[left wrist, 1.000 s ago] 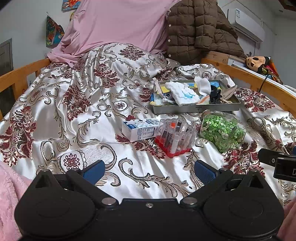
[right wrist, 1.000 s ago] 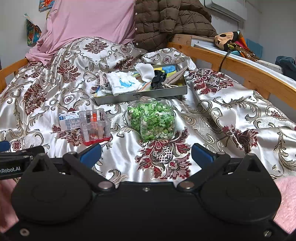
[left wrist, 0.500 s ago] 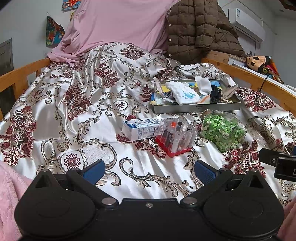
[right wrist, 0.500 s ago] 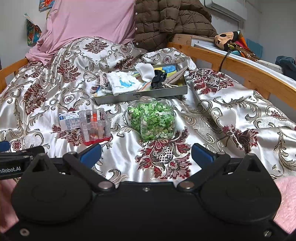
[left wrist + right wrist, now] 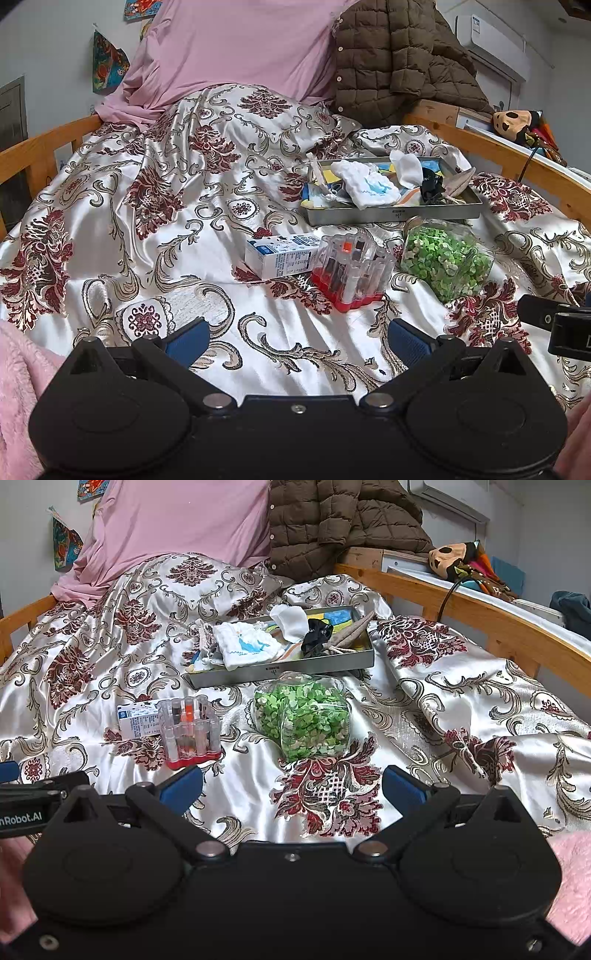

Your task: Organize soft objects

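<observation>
Jacket (image 5: 569,605) (blue, crumpled) shows beyond the rail, right view only.

Even, soft daylight; sheen glares off the satin bedspread (image 5: 221,221); sharp focus, with fisheye bending at the edges.

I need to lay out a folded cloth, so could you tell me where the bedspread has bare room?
The left stretch of bedspread, between the wooden rail and the carton, is free. Crowded: the tray, tube rack and jar sit close together.
</observation>
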The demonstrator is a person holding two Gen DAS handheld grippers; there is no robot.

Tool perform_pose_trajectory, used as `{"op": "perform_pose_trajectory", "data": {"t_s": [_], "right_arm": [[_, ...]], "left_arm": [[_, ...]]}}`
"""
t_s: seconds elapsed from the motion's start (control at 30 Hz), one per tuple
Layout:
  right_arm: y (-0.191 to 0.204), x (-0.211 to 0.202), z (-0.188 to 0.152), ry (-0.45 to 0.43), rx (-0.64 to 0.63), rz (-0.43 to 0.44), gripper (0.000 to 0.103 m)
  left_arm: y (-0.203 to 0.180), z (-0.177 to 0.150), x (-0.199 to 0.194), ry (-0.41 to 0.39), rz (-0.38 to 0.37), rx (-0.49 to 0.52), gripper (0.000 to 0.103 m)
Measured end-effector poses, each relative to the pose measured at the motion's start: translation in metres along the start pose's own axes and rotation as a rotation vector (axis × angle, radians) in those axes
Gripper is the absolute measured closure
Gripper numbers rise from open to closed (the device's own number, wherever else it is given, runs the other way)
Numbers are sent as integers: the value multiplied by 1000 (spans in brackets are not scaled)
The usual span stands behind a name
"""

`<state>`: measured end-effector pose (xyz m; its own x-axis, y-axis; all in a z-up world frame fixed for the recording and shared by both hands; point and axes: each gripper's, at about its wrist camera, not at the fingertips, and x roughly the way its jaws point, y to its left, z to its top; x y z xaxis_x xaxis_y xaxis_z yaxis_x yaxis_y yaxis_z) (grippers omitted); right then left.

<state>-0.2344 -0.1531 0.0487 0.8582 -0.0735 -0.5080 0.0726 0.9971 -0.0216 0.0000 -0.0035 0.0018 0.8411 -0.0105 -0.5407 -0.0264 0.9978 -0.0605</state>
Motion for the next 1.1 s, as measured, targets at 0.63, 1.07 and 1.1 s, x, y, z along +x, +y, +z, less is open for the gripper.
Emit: {"op": "perform_pose_trajectory", "data": {"t_s": [0.63, 1.07, 1.1], "right_arm": [[-1, 1, -1, 1, -1, 0, 1], [-2, 1, -2, 3, -2, 0, 1], [-2, 1, -2, 3, -2, 0, 1]], "left_arm": [[3, -2, 1, 52, -4, -25, 1], [0, 2, 3, 56, -7, -19, 1], [-1, 3, 3, 51, -7, -16, 1]]}}
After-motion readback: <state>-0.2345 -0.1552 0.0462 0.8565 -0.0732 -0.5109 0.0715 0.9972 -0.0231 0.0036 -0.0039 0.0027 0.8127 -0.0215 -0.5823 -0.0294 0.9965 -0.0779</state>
